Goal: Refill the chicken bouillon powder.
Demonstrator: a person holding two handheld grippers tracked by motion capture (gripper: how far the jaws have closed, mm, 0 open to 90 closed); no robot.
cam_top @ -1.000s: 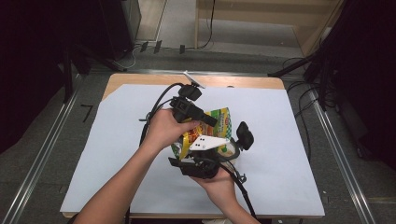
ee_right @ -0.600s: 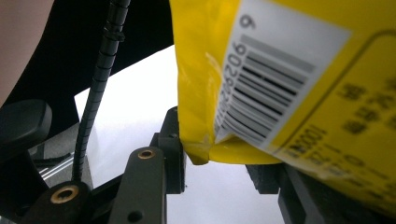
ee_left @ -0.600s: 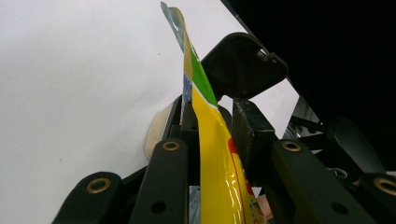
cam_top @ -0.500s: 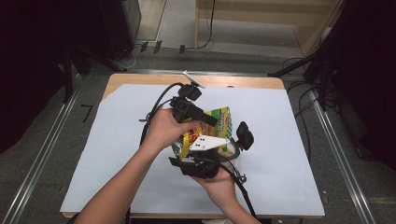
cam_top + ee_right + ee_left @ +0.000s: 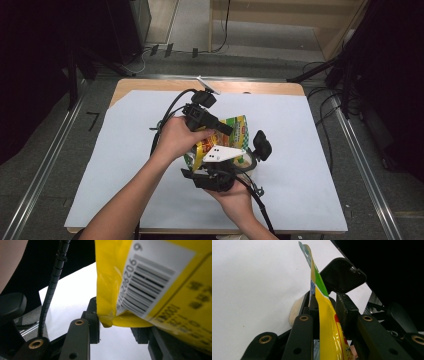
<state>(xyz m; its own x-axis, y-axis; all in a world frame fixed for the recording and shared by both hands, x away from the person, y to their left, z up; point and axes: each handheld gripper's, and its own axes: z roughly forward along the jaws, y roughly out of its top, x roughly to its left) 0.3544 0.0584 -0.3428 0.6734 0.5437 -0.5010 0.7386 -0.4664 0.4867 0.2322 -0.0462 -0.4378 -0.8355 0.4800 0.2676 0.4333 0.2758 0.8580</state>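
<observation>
- Little has changed since a second ago: both hands stay where they were over the white sheet (image 5: 125, 165), and the yellow snack bag (image 5: 235, 131) remains pinched between the two tools.
- Nearest the person, the right gripper (image 5: 212, 176) sits in the right hand (image 5: 235, 197), its grey three-cornered plate (image 5: 222, 154) on top.
- In the right gripper view its jaws stand either side of the bag's bottom corner (image 5: 107, 320); the left pad touches the foil, but whether the far pad presses cannot be told.
- The barcode label (image 5: 147, 282) faces this gripper's camera, just above the jaws.
- Just beyond, the left gripper (image 5: 220, 129) is gripped by the left hand (image 5: 177, 137), reaching across the bag from the side.
- In the left gripper view its jaws are clamped on the bag's thin upper edge (image 5: 325, 315), which rises upright between them.
- Past the left gripper's tips, a black pad of the right gripper (image 5: 343, 275) stands close behind the bag.
- Farther off, the wooden table edge (image 5: 260, 87) shows beyond the sheet.
</observation>
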